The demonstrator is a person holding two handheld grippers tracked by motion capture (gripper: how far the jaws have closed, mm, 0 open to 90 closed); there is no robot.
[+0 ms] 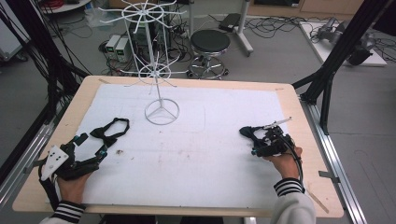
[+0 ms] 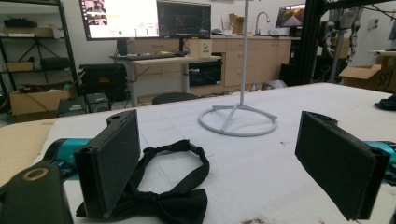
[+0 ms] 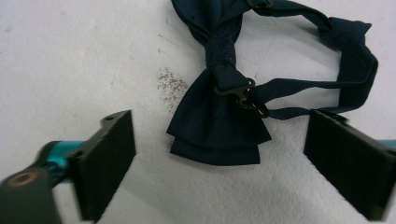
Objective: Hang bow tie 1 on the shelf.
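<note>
Bow ties, two on the surface. Black bow tie point(image 1: 110, 132) lies at the left on the white mat point(image 1: 201, 154), strap looped away toward the far edge, knot end nearest the left hand-held gripper point(image 1: 95, 151). In the left gripper view this bow tie point(image 2: 175, 196) lies low between the jaws, with its left part running behind the left jaw; whether it touches that jaw cannot be told. Jaws wide apart, nothing clamped.

Navy bow tie point(image 1: 246, 132) lies at the right of the mat, just ahead of the right hand-held gripper point(image 1: 258, 140). In the right gripper view the navy bow tie point(image 3: 219, 116) lies flat, wings layered, metal clasp showing at the centre band, strap curving off to the right and back. Right hand-held gripper point(image 3: 219, 158) jaws stand open on either side of the tie's lower wing, apart from the wing; the strap runs close by the right jaw. Small brownish speckled stain point(image 3: 170, 83) on the mat just beside the tie.

White wire display stand point(image 1: 159, 70) stands upright at the far middle of the mat, ring base point(image 1: 162, 112) flat on it, well apart from both ties.
</note>
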